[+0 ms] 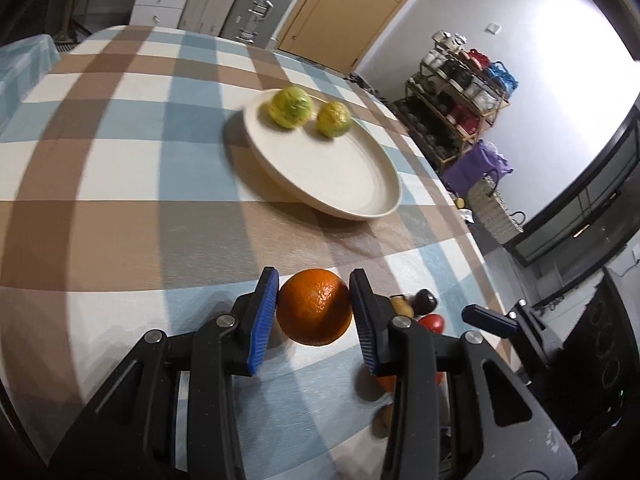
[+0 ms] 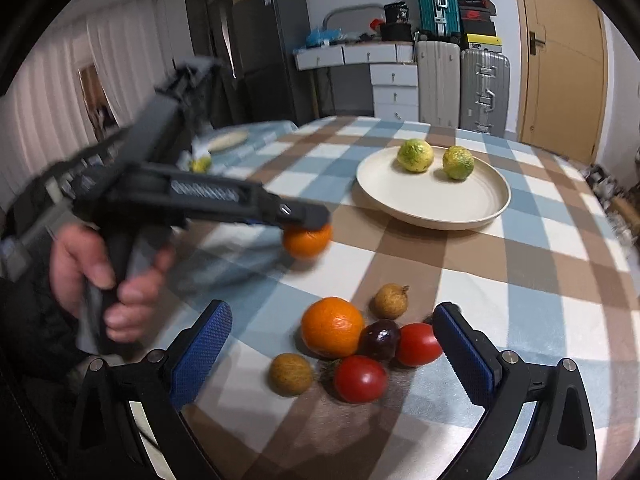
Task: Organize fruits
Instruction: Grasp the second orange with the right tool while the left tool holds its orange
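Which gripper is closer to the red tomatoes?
Right. The right gripper hovers open right over the tomatoes. The left gripper is farther off, shut on an orange.

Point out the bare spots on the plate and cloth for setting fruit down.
The cream round plate is bare across its near half, in front of the two yellow-green citrus fruits. The checked tablecloth lies free right of the plate. It is crowded near the right claw, where the loose fruit cluster sits.
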### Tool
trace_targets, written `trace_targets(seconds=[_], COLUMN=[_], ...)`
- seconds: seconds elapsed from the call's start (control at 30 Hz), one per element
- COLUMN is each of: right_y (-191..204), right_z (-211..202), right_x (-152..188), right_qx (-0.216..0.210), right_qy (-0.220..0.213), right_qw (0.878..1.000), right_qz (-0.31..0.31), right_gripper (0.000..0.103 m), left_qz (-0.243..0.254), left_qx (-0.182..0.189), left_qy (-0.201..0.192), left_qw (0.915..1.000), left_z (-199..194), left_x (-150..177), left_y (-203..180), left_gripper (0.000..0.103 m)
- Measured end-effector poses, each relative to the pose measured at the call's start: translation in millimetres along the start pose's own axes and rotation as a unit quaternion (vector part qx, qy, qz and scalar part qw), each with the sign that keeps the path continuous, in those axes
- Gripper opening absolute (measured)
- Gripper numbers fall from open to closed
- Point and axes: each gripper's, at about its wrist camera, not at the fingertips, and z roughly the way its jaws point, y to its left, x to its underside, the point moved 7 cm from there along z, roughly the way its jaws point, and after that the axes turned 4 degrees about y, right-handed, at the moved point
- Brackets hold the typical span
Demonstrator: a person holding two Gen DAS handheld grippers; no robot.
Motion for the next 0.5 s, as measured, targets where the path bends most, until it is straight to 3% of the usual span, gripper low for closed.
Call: trace_targets(seconds=[0.17,0.37,0.5], right_y=[8,9,11], right_z=[9,32,35], right_x=[-5,-2,-3], right_qx=[0.034,0.057,0.072], right_qy=[0.019,0.072,0.085], right_qw=[0.997,0.992,0.989], right_qz=[-0.06,-0.08,-0.093], right_gripper=[0.091,0.057,0.046], left_qz=[-0.009,-0.015,-0.019], left_qx=[0.006,0.012,0.015], left_qy=[-0.012,-0.015,-0.017], left_qw=[0.9999,0.9997,0.9996], left_z=[-11,-17,-20], left_x=[0,3,3], left_y=[12,21,24], left_gripper=[0.034,0.034,0.034])
